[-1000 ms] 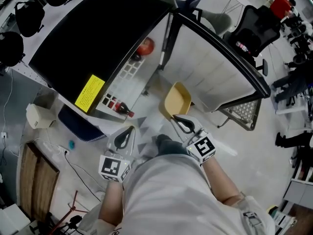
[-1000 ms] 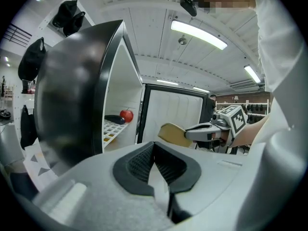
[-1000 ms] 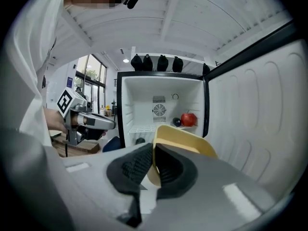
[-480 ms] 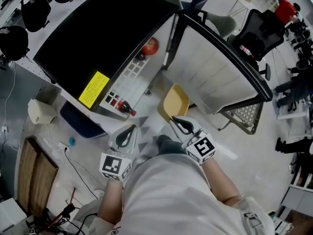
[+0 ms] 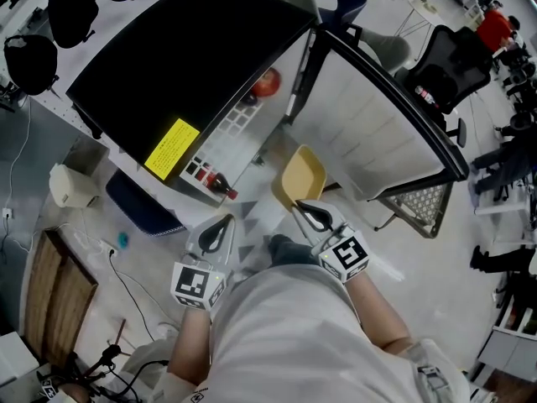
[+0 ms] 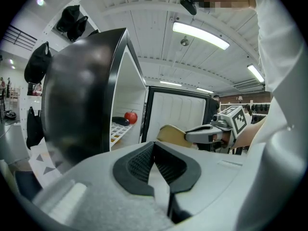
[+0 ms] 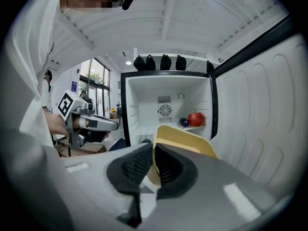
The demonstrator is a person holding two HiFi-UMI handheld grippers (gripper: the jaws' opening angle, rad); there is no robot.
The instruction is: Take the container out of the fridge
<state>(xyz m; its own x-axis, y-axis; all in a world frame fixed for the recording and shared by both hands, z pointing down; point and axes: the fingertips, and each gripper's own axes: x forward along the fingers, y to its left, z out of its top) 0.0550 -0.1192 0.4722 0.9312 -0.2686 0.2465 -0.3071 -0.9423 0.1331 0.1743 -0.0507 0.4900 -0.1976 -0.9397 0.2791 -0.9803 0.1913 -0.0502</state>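
Clamped by its near rim in the right gripper (image 5: 302, 211): yellow container (image 5: 304, 175), long axis aimed toward the open fridge (image 5: 185, 57). Forearm reaching forward. Left gripper (image 5: 221, 227) alongside, pinched closed, empty.

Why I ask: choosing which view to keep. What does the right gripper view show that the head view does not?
Only the right gripper view: the round fan vent on the back wall of the fridge, and the right hand-held gripper pinching the yellow container by its rim, pads on either side. Only the head view: the yellow label on the fridge top, dark bottles, a black office chair. Both: the container, the red apple, the open door, the left hand-held gripper.
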